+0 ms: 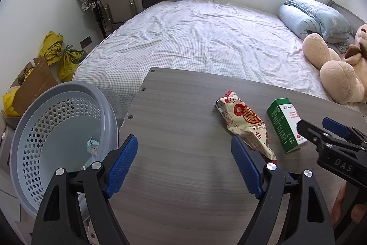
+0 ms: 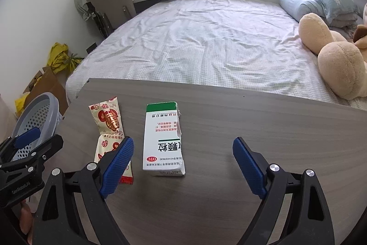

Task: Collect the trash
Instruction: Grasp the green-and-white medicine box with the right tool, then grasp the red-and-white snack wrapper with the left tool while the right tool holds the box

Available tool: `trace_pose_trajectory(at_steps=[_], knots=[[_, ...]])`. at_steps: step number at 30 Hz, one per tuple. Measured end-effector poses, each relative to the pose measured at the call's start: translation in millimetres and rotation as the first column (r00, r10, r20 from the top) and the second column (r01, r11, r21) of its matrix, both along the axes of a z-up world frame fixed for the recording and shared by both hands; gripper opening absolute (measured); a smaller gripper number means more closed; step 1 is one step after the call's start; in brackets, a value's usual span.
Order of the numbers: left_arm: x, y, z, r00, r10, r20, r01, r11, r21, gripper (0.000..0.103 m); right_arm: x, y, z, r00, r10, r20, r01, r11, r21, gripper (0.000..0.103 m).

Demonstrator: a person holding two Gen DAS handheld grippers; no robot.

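Inspector: Both tongs are released, nothing between the pads. The left tongs (image 1: 184,154) hover over bare tabletop (image 1: 183,107), with the basket (image 1: 34,130) off the tabletop's left edge. The right tongs (image 2: 183,157) sit low, facing the green-and-white box (image 2: 162,139).

Clerk: Where is the trash?

Inspector: Two pieces on the tabletop: the box, lying flat, and a crumpled snack wrapper (image 2: 110,130) just beside it to the left. One small item (image 1: 93,148) already lies in the basket.

Clerk: Risks?

Inspector: In my judgement, three. The box looks torn along one edge and probably empty, so a hard squeeze could crush it and let it slip. The right tongs' left pad (image 2: 117,167) overlaps the wrapper's lower end in the picture; closing there could drag the wrapper along. And the two tongs work close together, so a crossing reach to the basket could make them collide.

Clerk: Anything unverified?

Inspector: The wrapper's lower end is hidden behind pads in both views. The basket's near side is cut off by the tongs. The item inside it is too small to identify.
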State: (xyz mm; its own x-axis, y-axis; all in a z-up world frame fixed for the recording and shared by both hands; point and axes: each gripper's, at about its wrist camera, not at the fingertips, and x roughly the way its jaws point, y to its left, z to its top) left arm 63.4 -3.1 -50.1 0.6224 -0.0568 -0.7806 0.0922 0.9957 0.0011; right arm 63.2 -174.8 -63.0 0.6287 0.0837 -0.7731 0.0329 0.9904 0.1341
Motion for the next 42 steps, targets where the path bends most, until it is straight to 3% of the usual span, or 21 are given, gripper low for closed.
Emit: trace_pose_trajectory(at_steps=[12, 16, 19, 27, 33, 42], knots=[[6, 8, -9, 0.999, 0.026, -0.037, -0.027, 0.999, -0.025, 0.08, 19, 14, -20, 0.997, 0.007, -0.078, -0.011, 0.999, -0.048, 0.067], [6, 6, -9, 0.999, 0.019, -0.042, -0.02, 0.999, -0.028, 0.08, 20, 19, -21, 0.996, 0.016, -0.086, -0.021, 0.998, -0.064, 0.054], [5, 4, -8, 0.999, 0.015, -0.04, -0.016, 0.999, -0.029, 0.08, 20, 21, -21, 0.996, 0.021, -0.083, -0.026, 0.998, -0.062, 0.036], [4, -12, -4, 0.999, -0.012, -0.033, 0.011, 1.0, -0.026, 0.08, 9, 16, -11, 0.999, 0.021, -0.041, -0.023, 0.998, -0.056, 0.036], [6, -38, -3, 0.997, -0.065, -0.037, 0.064, 0.997, -0.03, 0.08, -10, -12, 1, 0.999, -0.041, -0.008, 0.041, 0.999, -0.021, 0.036], [24, -71, -18, 0.993, -0.088, -0.076, 0.086, 0.996, -0.033, 0.08, -35, -41, 6, 0.996, -0.092, 0.012, 0.092, 0.996, 0.018, 0.036]])
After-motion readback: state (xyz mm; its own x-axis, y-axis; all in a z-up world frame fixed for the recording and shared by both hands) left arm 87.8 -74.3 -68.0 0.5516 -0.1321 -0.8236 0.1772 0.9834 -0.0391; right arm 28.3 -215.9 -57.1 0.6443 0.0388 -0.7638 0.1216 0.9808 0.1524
